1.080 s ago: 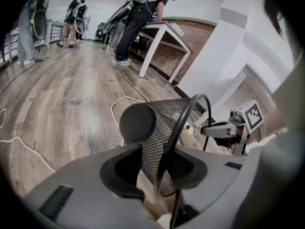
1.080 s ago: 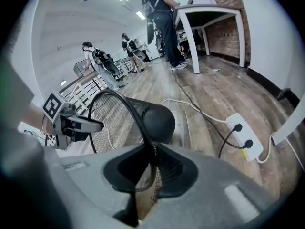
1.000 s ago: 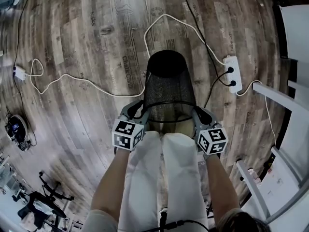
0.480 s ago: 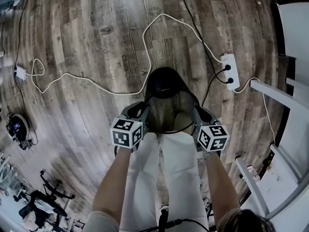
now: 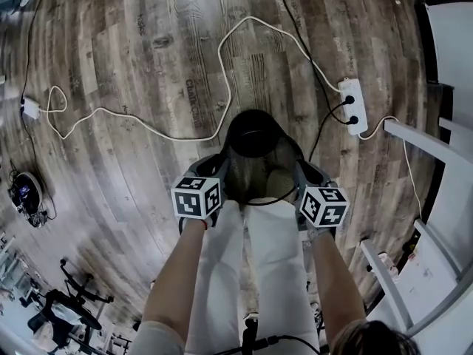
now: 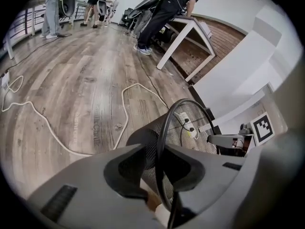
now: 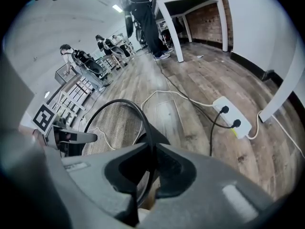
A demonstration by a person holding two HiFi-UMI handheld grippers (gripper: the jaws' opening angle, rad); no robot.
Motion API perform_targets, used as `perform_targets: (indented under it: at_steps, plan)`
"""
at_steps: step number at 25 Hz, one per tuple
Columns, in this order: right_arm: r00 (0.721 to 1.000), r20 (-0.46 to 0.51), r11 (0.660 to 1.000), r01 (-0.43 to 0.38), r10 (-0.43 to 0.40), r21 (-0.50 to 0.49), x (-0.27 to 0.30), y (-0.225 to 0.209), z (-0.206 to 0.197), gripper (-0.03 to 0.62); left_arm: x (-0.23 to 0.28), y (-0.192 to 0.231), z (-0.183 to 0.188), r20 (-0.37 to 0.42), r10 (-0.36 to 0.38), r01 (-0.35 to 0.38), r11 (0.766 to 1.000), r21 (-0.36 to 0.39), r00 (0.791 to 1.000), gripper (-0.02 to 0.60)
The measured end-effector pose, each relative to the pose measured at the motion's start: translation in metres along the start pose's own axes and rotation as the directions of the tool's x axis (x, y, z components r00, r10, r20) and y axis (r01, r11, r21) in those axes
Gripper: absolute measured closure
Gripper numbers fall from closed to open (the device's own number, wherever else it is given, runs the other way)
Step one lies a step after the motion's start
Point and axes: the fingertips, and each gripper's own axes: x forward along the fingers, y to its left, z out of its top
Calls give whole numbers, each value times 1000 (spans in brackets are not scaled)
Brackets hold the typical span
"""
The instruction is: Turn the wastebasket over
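Over the wooden floor (image 5: 133,65), just beyond the person's legs (image 5: 251,272), the black mesh wastebasket (image 5: 259,165) hangs lifted and tipped. Its solid dark base (image 5: 255,133) points to the far side and up toward the head view, and its open rim (image 6: 164,142) lies on the near side, low by the legs. I judge the turn to be well under way but unfinished. The basket is off the floor and tilted far over, but the mouth does not yet face straight down and nothing has been set down. What seems left is to finish the rotation and lower it rim-first. The left tool (image 5: 216,170) and the right tool (image 5: 304,172) each pinch the wire rim on opposite sides. Both pairs of jaws have just been closing and now stand narrow, with only the rim wire between them. To the far right lies a white power strip (image 5: 354,107), and a white cable (image 5: 222,72) loops across the planks. The marker cubes (image 5: 196,197) carry black-and-white square patterns, not words. Faint lettering (image 5: 194,103) is stamped on a plank, too blurred to read, and no label shows on the basket.
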Motion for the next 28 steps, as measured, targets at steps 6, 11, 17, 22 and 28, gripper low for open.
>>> perform_targets:
  at_steps: [6, 11, 17, 22, 28]
  plan:
    - [1000, 12, 1000, -2, 2, -2, 2, -1, 2, 565, 6, 1, 5, -4, 16, -16, 999, 32, 1000, 495]
    - [999, 46, 1000, 1, -1, -8, 8, -1, 11, 565, 10, 5, 13, 35, 45, -47, 996, 78, 998, 494]
    - [997, 71, 1000, 12, -12, 6, 14, -1, 17, 560, 3, 14, 18, 89, 79, -88, 991, 97, 993, 494]
    - [995, 102, 1000, 2, 0, -18, 11, 1, 20, 515, -4, 10, 21, 129, 64, -80, 989, 123, 990, 491]
    - [984, 174, 997, -12, 26, -80, -2, 14, 37, 445, -19, -1, 32, 198, 44, -72, 988, 138, 979, 491]
